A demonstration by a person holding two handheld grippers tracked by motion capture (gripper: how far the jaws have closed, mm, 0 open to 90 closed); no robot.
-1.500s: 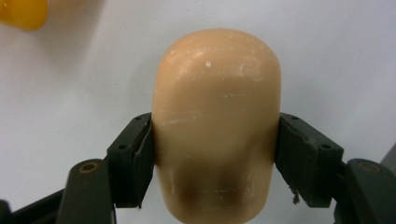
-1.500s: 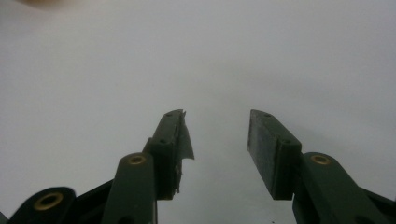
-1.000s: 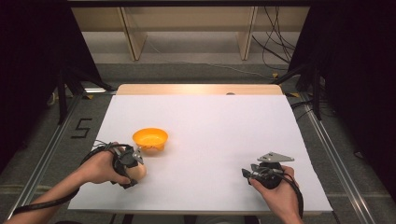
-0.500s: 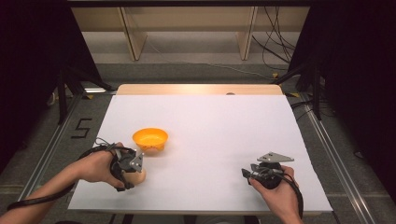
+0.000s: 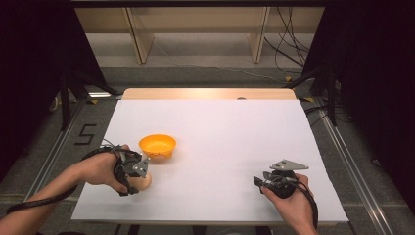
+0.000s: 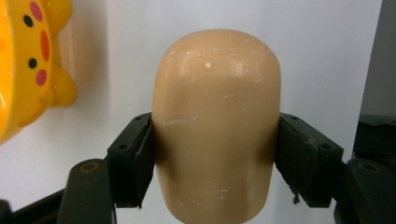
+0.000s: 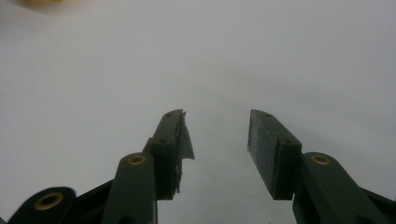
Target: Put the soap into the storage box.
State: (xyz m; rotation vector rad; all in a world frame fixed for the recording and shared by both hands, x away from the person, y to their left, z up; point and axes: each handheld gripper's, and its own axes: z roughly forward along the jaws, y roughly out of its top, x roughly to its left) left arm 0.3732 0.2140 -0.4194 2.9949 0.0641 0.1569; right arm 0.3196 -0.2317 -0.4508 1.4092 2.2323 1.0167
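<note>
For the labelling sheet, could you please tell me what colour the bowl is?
Orange-yellow bowl, with red and black dots on its side; clearest in the left gripper view.

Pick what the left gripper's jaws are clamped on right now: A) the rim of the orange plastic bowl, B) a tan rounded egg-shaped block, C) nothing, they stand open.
B: in the left gripper view both black jaws of the left gripper press against the sides of the tan rounded egg-shaped block, while the orange plastic bowl sits apart beside it.
</note>
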